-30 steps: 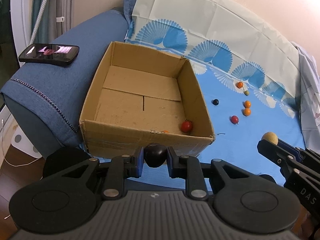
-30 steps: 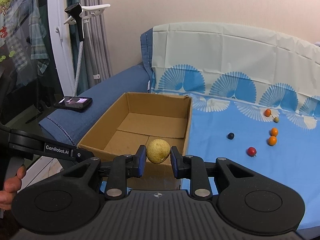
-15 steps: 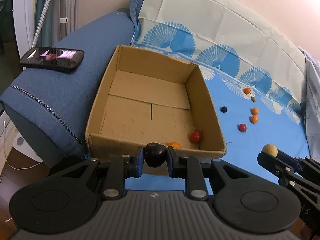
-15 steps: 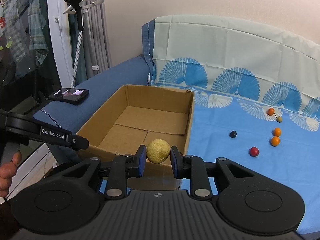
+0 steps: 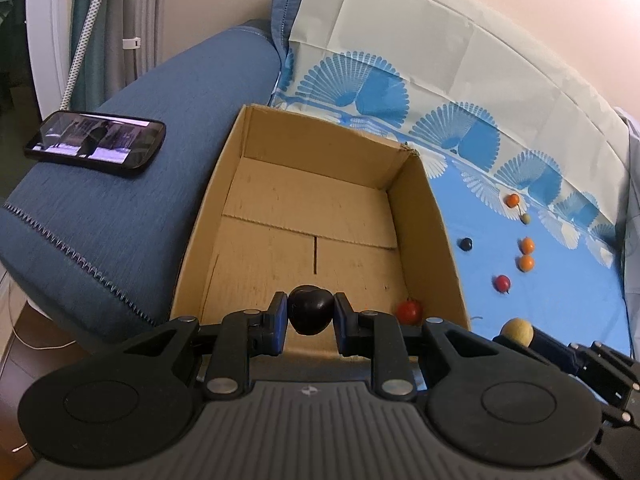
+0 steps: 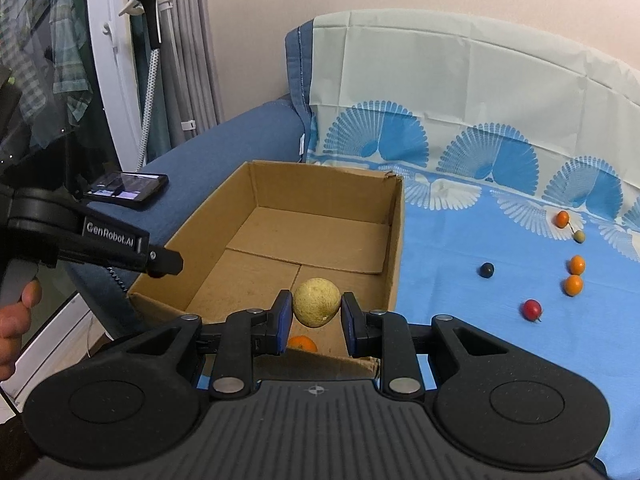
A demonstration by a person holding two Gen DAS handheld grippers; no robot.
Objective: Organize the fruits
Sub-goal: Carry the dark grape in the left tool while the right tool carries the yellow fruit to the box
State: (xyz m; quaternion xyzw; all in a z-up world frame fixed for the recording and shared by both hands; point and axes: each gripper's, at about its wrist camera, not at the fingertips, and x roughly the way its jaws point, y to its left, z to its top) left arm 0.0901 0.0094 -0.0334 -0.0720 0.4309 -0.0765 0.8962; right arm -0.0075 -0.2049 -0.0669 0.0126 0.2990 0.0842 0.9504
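An open cardboard box (image 5: 438, 240) (image 6: 394, 240) stands on the blue cloth. My left gripper (image 5: 311, 312) is shut on a dark plum (image 5: 311, 309) and holds it over the box's near edge. My right gripper (image 6: 316, 312) is shut on a yellow fruit (image 6: 317, 302), also above the near edge; that fruit shows in the left wrist view (image 5: 517, 331). A red fruit (image 5: 409, 311) and an orange fruit (image 6: 303, 344) lie inside the box. Several small fruits lie on the cloth to the right: red (image 6: 531, 309), dark (image 6: 487, 269), orange (image 6: 573, 285).
A phone (image 5: 94, 142) lies on the blue sofa arm (image 5: 120, 208) left of the box. A patterned cloth (image 6: 460, 272) covers the seat and backrest. A white stand and curtains (image 6: 152, 60) are at the far left.
Both grippers have moved forward and higher over the box's near edge, each still holding its fruit. The orange fruit inside the box has come into the right view.
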